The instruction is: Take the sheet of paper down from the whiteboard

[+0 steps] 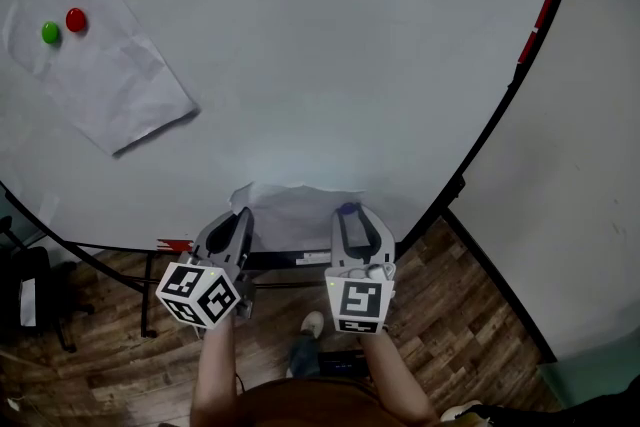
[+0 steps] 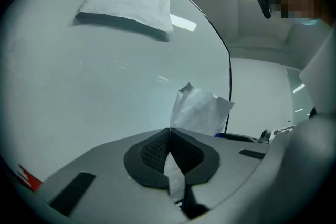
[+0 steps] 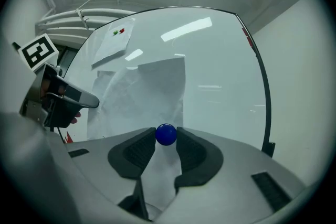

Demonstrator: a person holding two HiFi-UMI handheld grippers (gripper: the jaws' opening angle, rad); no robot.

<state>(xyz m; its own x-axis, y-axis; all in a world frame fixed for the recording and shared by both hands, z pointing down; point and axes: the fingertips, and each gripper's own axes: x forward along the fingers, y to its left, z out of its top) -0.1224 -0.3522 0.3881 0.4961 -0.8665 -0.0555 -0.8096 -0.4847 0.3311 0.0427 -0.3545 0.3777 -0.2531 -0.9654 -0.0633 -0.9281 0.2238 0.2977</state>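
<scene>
A crumpled white sheet of paper (image 1: 295, 207) lies against the whiteboard (image 1: 330, 65) near its lower edge, between my two grippers. My left gripper (image 1: 243, 217) is shut on the sheet's left edge. In the left gripper view the paper (image 2: 202, 108) passes between the closed pads and sticks out beyond the left gripper (image 2: 169, 132). My right gripper (image 1: 347, 215) is shut on a small blue magnet (image 1: 347, 209). In the right gripper view the blue magnet (image 3: 166, 134) sits pinched at the tips of the right gripper (image 3: 166, 136), in front of the sheet (image 3: 152, 84).
A second sheet (image 1: 95, 55) hangs at the board's upper left under a green magnet (image 1: 50, 32) and a red magnet (image 1: 76, 19). Along the right runs the board's black rim (image 1: 520, 75). Below are a wooden floor (image 1: 470, 315) and the board's stand (image 1: 150, 295).
</scene>
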